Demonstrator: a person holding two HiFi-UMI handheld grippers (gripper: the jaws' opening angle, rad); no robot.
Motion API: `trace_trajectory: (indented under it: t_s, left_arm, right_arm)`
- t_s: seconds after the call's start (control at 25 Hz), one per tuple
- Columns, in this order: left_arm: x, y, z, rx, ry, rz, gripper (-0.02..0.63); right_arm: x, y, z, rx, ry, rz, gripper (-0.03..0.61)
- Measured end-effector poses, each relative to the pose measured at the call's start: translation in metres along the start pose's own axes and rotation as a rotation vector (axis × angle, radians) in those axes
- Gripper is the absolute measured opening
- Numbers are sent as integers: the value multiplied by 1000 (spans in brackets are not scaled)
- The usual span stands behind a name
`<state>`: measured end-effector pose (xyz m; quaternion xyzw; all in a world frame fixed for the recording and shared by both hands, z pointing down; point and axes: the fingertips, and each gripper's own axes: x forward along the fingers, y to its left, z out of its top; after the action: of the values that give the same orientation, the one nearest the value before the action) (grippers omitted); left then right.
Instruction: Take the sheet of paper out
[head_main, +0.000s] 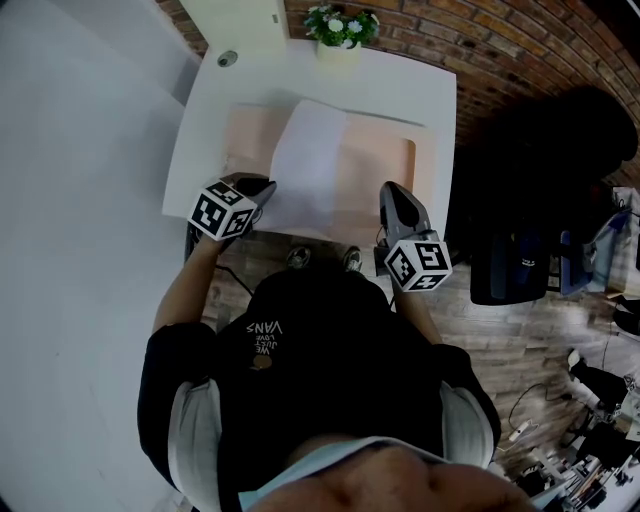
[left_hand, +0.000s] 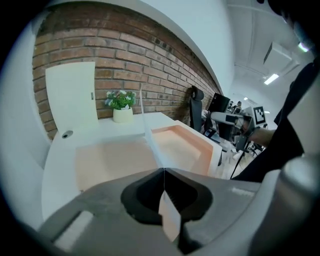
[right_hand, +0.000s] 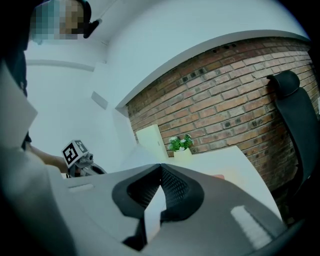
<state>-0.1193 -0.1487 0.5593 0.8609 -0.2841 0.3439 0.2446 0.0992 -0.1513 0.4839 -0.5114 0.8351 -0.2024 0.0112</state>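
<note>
Obliquely tipped down, the left tool (head_main: 262, 186) clamps the sheet of paper (head_main: 310, 160); the right tool (head_main: 392, 190), near level, is closed.

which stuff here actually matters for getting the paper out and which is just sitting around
Part of the job:
- sheet of paper, its edge pinched in the left hand-held gripper
- open peach file case under the sheet
- right hand-held gripper, shut, near the case's front edge

Just lying about:
- potted plant
- white board against the brick wall
- black chair
</note>
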Motion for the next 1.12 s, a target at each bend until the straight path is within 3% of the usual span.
trace_trajectory:
  t_s: [0.28, 0.64, 1.12]
  left_arm:
    - [-28, -8, 21, 54, -130, 13, 2]
    - [-51, -23, 43, 207, -177, 63, 2]
    - [-78, -49, 76, 295, -298, 34, 2]
  right_arm:
    - [4, 8, -2, -13, 14, 24, 2]
    - [8, 9, 0, -27, 10, 44, 2]
    - [18, 16, 15, -31, -38, 157, 3]
